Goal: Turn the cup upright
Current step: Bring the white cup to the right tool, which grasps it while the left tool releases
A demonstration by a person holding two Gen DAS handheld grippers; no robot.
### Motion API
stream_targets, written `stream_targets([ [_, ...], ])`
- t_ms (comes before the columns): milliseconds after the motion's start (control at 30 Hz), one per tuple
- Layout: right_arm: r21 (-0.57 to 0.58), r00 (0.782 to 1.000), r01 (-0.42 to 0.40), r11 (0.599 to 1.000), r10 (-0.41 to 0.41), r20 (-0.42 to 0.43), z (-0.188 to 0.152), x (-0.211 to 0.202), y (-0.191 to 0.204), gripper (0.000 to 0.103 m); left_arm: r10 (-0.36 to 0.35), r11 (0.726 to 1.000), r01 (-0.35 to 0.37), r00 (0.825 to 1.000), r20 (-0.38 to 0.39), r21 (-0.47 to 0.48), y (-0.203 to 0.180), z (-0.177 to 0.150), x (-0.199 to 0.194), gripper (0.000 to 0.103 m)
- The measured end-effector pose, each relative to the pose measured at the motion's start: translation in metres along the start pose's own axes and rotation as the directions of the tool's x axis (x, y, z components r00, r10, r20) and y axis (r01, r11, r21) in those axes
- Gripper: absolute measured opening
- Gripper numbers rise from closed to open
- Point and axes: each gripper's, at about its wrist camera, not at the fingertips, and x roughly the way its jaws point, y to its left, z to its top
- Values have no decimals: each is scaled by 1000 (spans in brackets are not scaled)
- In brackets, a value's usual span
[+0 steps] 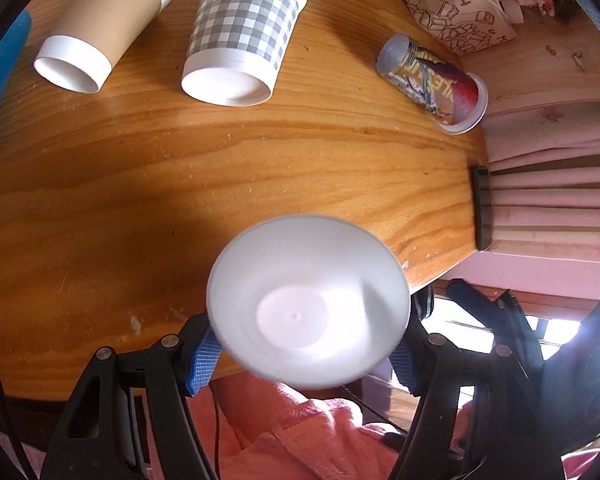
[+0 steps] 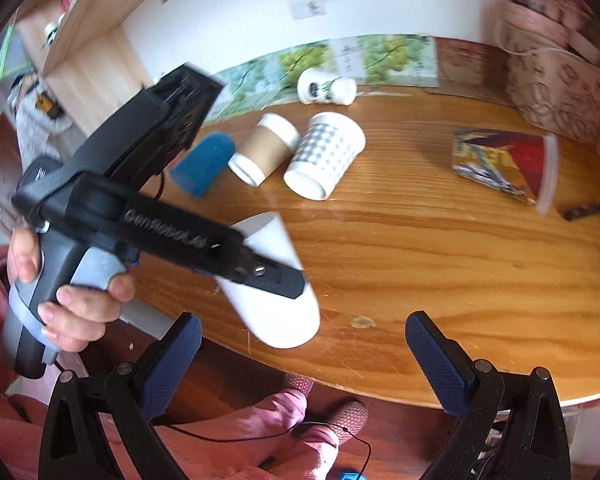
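White cup (image 1: 308, 304): pinched across its body by the left gripper (image 1: 306, 350), lifted over the near edge of the wooden table (image 1: 140, 184), mouth facing that gripper's camera; judged mid-flip, setting upright still to do. Right gripper (image 2: 304, 356): spread wide, holding nothing. Beyond: checked cup (image 1: 244, 36) and brown-sleeved cup (image 1: 108, 24), both lying on their sides.

A white wall (image 2: 260, 12) rises behind the wooden table (image 2: 440, 264), wooden shelving (image 2: 88, 40) stands left of it, pink curtains (image 1: 552, 196) hang beside it.
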Motion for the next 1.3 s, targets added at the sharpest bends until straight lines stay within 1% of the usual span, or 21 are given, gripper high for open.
stream_targets([
  [100, -33, 1000, 7, 999, -8, -18, 4, 10, 8, 103, -20, 1000, 20, 1000, -2, -6, 7, 7, -1, 74],
  [267, -72, 998, 38, 997, -42, -47, 11, 24, 14, 103, -47, 998, 47, 999, -1, -42, 21, 16, -3, 74],
  [333, -75, 997, 40, 996, -44, -56, 16, 29, 15, 103, -67, 997, 67, 998, 4, -44, 26, 19, -6, 76],
  [400, -79, 997, 46, 996, -51, -61, 21, 33, 16, 103, -79, 996, 80, 997, 11, -39, 29, 20, -10, 81],
  [633, -65, 994, 91, 994, -94, -57, 39, 46, 19, 103, -81, 997, 81, 992, 95, 0, 41, 25, -32, 83],
  [733, -52, 992, 114, 992, -117, -51, 45, 52, 19, 103, -66, 998, 64, 987, 147, 22, 48, 25, -45, 83],
  [833, -34, 990, 134, 990, -136, -44, 51, 57, 19, 103, -39, 999, 30, 979, 202, 44, 54, 24, -57, 83],
  [933, -13, 988, 152, 988, -153, -37, 56, 63, 20, 103, 31, 998, -46, 964, 265, 50, 57, 23, -69, 83],
  [1000, -4, 986, 163, 987, -163, -34, 58, 67, 21, 103, 48, 996, -68, 955, 294, 59, 58, 23, -76, 83],
  [1067, 4, 984, 176, 984, -176, -29, 62, 71, 24, 103, 68, 994, -94, 941, 331, 62, 61, 23, -84, 83],
  [1167, 12, 981, 194, 981, -194, -18, 66, 77, 27, 103, 107, 987, -145, 907, 408, 63, 63, 18, -93, 83],
  [1300, 20, 973, 231, 973, -231, 4, 70, 86, 32, 103, 147, 977, -201, 872, 467, 66, 68, 15, -100, 83],
])
